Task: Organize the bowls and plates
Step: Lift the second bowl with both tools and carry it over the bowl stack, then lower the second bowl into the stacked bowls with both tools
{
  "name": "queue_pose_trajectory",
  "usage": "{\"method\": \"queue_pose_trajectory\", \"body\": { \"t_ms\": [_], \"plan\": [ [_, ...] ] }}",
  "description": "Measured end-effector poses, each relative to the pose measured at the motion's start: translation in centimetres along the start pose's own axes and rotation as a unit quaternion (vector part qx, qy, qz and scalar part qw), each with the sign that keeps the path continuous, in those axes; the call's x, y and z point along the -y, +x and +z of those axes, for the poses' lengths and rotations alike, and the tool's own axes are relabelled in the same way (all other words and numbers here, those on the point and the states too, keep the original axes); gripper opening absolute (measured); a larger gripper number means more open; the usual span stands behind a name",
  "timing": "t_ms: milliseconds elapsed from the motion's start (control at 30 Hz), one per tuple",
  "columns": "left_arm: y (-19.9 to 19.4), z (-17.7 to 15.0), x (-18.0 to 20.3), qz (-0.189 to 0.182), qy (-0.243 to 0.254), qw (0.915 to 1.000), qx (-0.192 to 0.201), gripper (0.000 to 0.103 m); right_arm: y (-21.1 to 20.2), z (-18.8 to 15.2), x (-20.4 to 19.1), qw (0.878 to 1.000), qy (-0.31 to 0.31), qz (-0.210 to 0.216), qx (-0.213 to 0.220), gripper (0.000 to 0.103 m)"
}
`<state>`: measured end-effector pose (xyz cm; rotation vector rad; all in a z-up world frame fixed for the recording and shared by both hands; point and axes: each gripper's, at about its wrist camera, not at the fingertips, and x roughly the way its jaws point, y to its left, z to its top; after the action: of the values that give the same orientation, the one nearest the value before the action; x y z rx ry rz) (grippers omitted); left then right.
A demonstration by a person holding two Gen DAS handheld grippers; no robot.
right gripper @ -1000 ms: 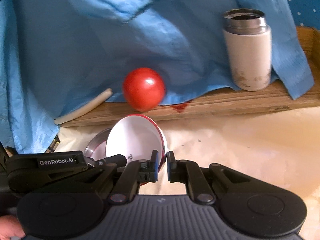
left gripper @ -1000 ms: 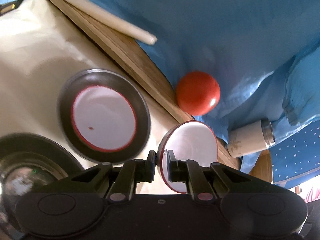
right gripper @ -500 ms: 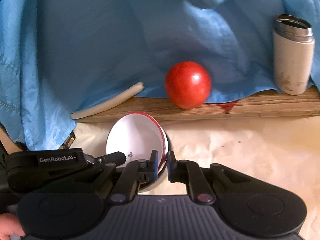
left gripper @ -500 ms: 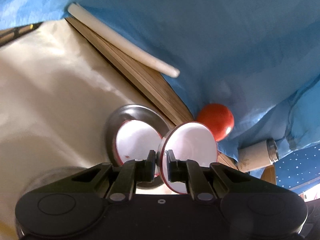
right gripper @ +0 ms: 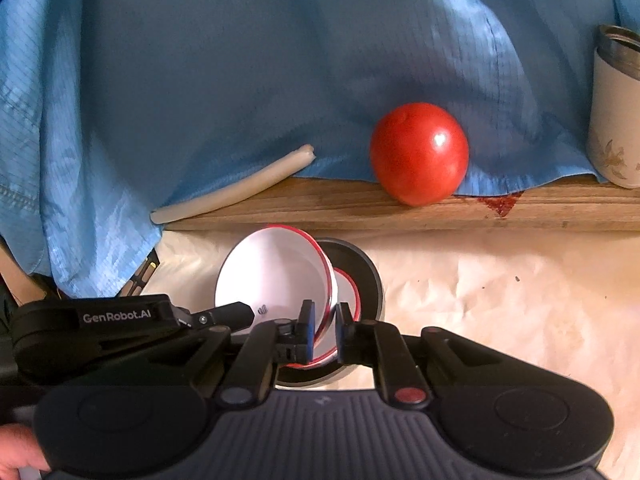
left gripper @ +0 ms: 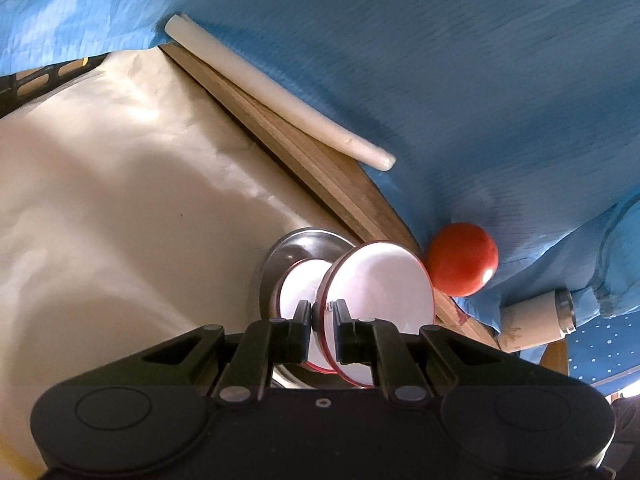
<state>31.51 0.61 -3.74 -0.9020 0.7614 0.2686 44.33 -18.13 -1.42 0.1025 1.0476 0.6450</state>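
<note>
My left gripper (left gripper: 324, 312) is shut on the rim of a white bowl with a red edge (left gripper: 380, 292), which it holds tilted on its side. Just behind sits a steel plate (left gripper: 304, 240) with a second white red-edged bowl (left gripper: 298, 284) in it. In the right wrist view the held bowl (right gripper: 272, 276) hangs over that plate (right gripper: 360, 264), and the left gripper (right gripper: 248, 312) reaches in from the left. My right gripper (right gripper: 324, 316) is shut. The held bowl's rim shows in the slit between its fingers, and I cannot tell whether they touch it.
A wooden ledge (right gripper: 400, 208) runs along the back under a blue cloth (right gripper: 280, 80). On it lie a red ball (right gripper: 418, 152), a white rod (right gripper: 232, 192) and a cream flask (right gripper: 616, 112). Cream paper (left gripper: 120, 220) covers the table. A hand (right gripper: 16, 452) shows at the lower left.
Both grippers moved left along the ledge. The plate with its bowl went from beside the held bowl to right behind it. A dark dish at the lower left left the view.
</note>
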Motion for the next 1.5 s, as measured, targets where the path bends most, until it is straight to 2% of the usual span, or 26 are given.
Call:
{"method": "queue_pose_trajectory", "body": {
  "t_ms": [867, 1500],
  "plan": [
    [1.7, 0.9, 0.0, 0.032, -0.003, 0.9992, -0.024, 0.015, 2.2, 0.4, -0.1, 0.999, 0.007, -0.008, -0.036, 0.014],
    [2.1, 1.5, 0.8, 0.044, 0.002, 0.9988, -0.021, 0.016, 2.9, 0.3, 0.3, 0.999, 0.012, -0.008, -0.043, 0.016]
  ]
}}
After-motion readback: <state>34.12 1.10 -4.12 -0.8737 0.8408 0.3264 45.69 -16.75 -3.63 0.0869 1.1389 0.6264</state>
